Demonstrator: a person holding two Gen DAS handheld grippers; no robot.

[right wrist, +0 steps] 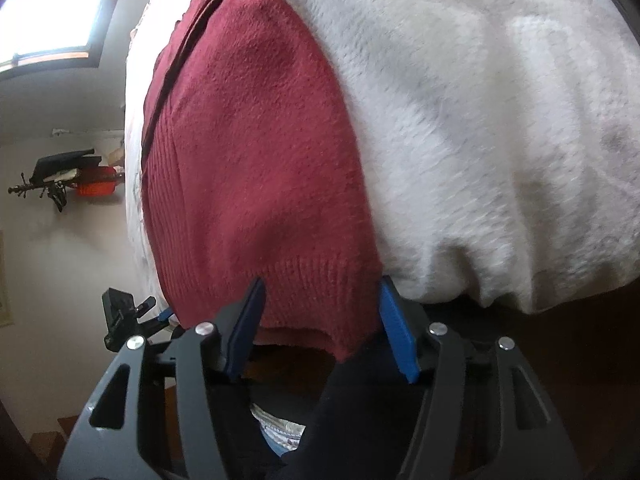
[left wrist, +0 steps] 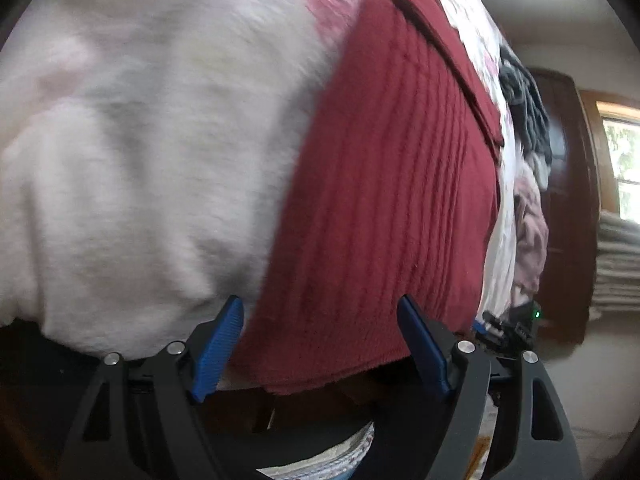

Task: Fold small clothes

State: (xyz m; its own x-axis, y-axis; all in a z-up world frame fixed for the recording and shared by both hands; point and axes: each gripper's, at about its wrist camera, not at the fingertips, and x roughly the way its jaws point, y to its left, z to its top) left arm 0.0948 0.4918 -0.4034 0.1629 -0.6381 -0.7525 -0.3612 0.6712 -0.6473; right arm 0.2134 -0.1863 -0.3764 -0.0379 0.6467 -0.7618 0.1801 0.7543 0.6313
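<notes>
Fingers on your left gripper (left wrist: 320, 344): they are spread wide and pinch nothing. The red sweater's near edge sits between them.
Fingers on your right gripper (right wrist: 320, 328): they are spread wide too. The ribbed hem of the red sweater hangs between the blue pads (right wrist: 394, 328), but they do not squeeze it.
Red sweater (left wrist: 384, 200): it lies on the white fluffy blanket (left wrist: 140, 160), right at the near edge. Its hem hangs a little over that edge, close to both grippers.
What looks done: the sweater lies long and narrow, with a flap laid over along its far side. You can guess that a side is already folded in, but the pictures are too close and blurry to be sure.
What is left: you likely need to grab the hem with both grippers and fold it up toward the top. No grab has begun.
More clothes: a pile of dark and pink clothes (left wrist: 528, 152) waits past the sweater in the left view. Those look unfolded, so much of the job is still ahead.
</notes>
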